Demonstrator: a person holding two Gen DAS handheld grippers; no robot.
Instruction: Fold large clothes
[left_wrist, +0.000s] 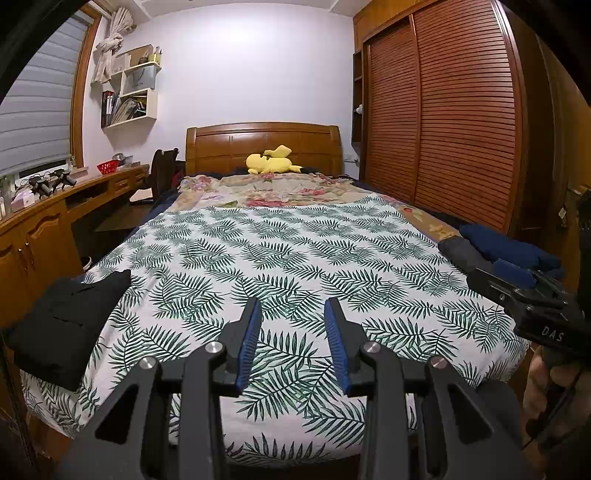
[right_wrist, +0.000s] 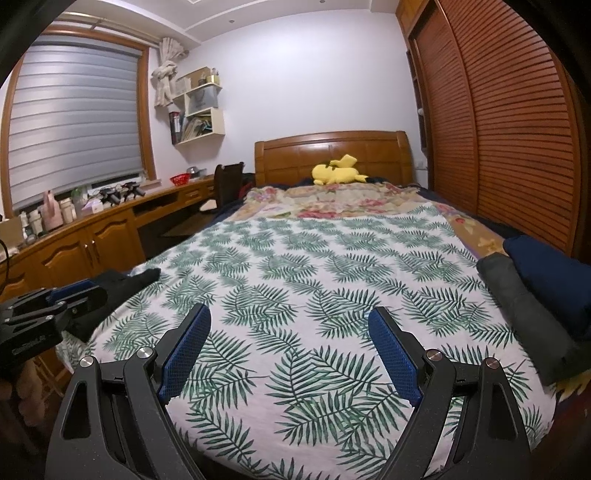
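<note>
A leaf-print sheet (left_wrist: 295, 243) (right_wrist: 314, 266) lies spread flat over the bed. A folded black garment (left_wrist: 70, 317) (right_wrist: 125, 282) rests on its near left corner. On the right edge lie a folded grey garment (left_wrist: 461, 253) (right_wrist: 524, 306) and a folded navy one (left_wrist: 513, 247) (right_wrist: 554, 280). My left gripper (left_wrist: 292, 308) hovers over the near end of the sheet, its jaws partly apart with nothing between them. My right gripper (right_wrist: 289, 312) hovers beside it, jaws wide and empty. Each gripper shows at the edge of the other's view: the right gripper (left_wrist: 517, 284) and the left gripper (right_wrist: 74, 293).
A wooden desk (right_wrist: 92, 236) with bottles and clutter runs along the left wall under the window. A slatted wardrobe (left_wrist: 461, 122) stands close along the bed's right side. A yellow plush toy (left_wrist: 271, 160) and a floral blanket (left_wrist: 277, 192) lie near the headboard. A dark chair (left_wrist: 162, 166) stands left of the bed.
</note>
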